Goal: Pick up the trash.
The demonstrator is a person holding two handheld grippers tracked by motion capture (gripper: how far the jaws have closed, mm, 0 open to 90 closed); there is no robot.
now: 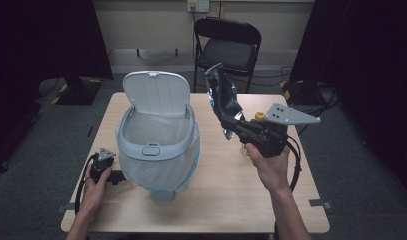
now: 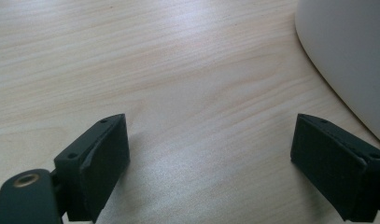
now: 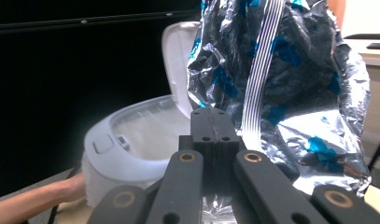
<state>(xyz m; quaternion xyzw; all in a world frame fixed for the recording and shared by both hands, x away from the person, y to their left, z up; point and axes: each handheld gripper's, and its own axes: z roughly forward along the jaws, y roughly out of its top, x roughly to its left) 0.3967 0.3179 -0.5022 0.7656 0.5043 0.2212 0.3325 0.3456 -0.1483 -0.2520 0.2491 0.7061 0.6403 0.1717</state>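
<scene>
Wooden table point(image 1: 231, 195) | right tongs point(image 3: 211, 122) clamp foil bag point(image 3: 295, 93) – lifted beside bin point(image 1: 156, 145) | left tongs point(image 2: 211, 158) wide, empty

Table point(image 1: 231, 200) ran across the middle of the high view. Bin point(image 1: 156, 145) stood on its left half, lid point(image 1: 156, 92) hinged up at the bin's 12 o'clock edge, liner bag inside. Left gripper point(image 1: 116, 176) rested on the tabletop at the bin's 8 o'clock, just beside its base; in the left gripper view the bin wall point(image 2: 351, 51) sat at 2 o'clock of the parted jaws, with bare tabletop between them. Right gripper point(image 1: 230, 125) was held above the table at the bin's 3 o'clock, clear of the surface, with a foil bag point(image 1: 221, 97) pinched in its jaws and standing up toward 11 o'clock. Chair point(image 1: 226, 50) stood behind the table at 12 o'clock.
</scene>
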